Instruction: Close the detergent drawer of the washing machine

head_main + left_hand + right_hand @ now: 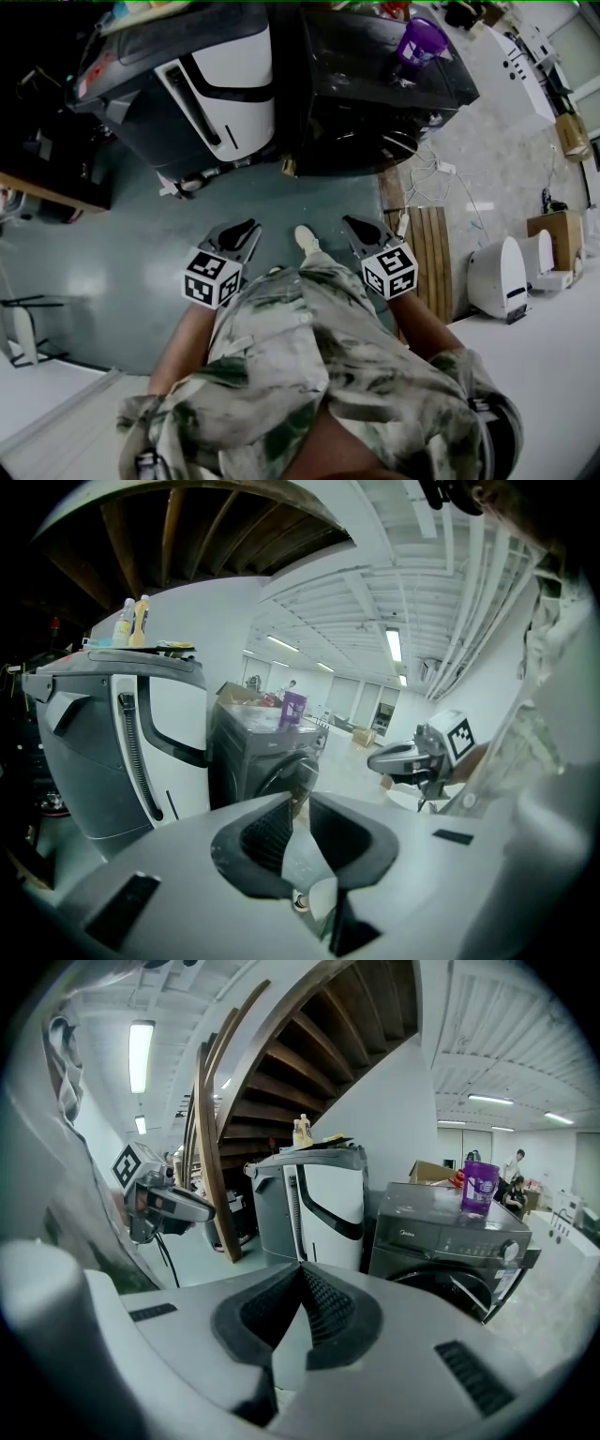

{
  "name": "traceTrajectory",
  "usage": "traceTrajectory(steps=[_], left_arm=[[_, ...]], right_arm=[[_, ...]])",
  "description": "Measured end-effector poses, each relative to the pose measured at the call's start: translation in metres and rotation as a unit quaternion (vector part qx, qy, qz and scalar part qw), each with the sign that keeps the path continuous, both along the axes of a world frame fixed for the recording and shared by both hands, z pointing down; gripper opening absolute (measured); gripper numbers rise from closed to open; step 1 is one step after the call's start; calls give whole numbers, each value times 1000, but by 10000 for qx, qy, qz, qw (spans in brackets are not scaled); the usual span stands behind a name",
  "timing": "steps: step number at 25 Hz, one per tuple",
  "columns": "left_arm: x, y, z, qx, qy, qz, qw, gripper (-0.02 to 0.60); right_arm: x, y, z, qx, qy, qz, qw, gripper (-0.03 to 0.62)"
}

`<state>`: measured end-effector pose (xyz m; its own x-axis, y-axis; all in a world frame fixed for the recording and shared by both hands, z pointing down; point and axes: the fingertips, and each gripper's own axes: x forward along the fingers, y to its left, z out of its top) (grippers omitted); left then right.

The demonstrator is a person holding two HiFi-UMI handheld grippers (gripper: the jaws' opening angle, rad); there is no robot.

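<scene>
The dark grey washing machine stands at the top of the head view with a purple bottle on its lid. In the right gripper view its control panel looks flush, and I cannot make out the detergent drawer. Both grippers hang in front of the person's body, well short of the machine. My left gripper holds its jaws a narrow gap apart with nothing between them. My right gripper has its pads meeting at the tips, empty.
A tall white-and-grey appliance stands just left of the washer. Wooden stairs rise behind it. A slatted wooden board, loose cables, white devices and a cardboard box lie to the right.
</scene>
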<state>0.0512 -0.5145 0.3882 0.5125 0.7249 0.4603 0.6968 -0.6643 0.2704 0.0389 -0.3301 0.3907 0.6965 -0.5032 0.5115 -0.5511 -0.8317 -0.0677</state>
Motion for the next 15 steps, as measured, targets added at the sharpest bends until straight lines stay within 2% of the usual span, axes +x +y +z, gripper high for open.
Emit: traceTrajectory(steps=[15], left_arm=[[22,7,8,32,-110,1,9999,71]], right_arm=[[24,6,4,-5,-22,-39,10000,21]])
